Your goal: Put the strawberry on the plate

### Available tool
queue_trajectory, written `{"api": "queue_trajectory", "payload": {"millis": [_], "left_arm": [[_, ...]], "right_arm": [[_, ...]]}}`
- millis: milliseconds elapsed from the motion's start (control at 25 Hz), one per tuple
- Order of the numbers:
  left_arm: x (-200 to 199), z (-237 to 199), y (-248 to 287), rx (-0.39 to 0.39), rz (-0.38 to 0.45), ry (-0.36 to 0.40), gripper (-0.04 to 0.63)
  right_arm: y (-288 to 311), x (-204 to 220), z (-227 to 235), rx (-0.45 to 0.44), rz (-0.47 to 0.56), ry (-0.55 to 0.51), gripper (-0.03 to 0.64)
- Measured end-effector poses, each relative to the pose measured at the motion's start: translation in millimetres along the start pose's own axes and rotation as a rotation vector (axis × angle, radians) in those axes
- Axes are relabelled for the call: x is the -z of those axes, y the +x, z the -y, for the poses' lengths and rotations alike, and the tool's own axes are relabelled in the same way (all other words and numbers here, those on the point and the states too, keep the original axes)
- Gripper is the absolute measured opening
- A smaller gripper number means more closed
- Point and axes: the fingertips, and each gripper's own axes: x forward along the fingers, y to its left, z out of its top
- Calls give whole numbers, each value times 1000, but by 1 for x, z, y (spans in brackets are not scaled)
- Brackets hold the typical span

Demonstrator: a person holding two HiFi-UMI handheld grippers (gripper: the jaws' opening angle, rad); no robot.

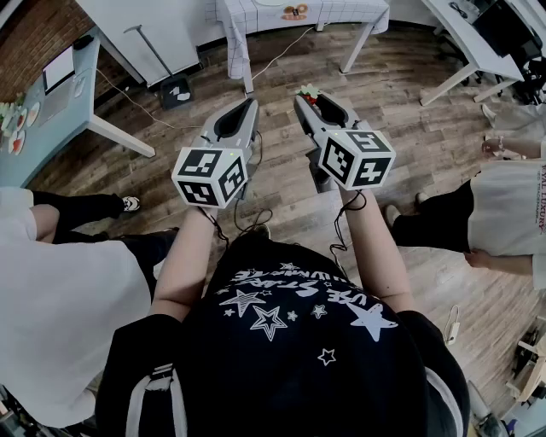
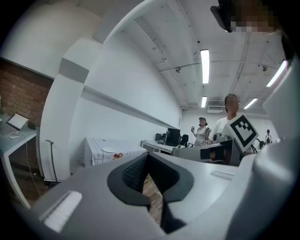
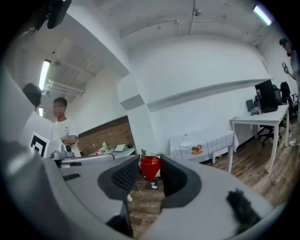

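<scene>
Head view looks down on a wooden floor (image 1: 401, 94), the largest thing in sight, with the person's two arms stretched out level above it. At the far edge of that floor stands a table under a white checked cloth (image 1: 243, 21). The left gripper (image 1: 250, 104) and the right gripper (image 1: 305, 99) are side by side, close but apart, and both point toward that table.

In the left gripper view the left claw's tips are pressed together with nothing between them; only floor shows through the slit lower down.

The white plate (image 3: 186, 144) lies on the clothed tabletop, toward its left end as the right gripper view sees it, with a small orange-brown item (image 3: 197, 149) just beside it.

The strawberry (image 3: 150, 167), red with green leaves on top, is pinched between the tips of the right claw, whose pads press on both of its sides. It hangs in the air over the floor, well apart from the table and plate.
</scene>
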Motion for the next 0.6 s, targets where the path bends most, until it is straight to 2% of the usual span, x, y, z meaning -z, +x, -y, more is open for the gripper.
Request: {"api": "queue_trajectory", "payload": {"millis": [280, 600], "left_arm": [[-5, -15, 15, 3, -5, 21, 8], [-2, -41, 19, 1, -18, 34, 8]], "right_arm": [[22, -1, -2, -7, -16, -28, 146], [41, 1, 2, 15, -9, -9, 146]]}}
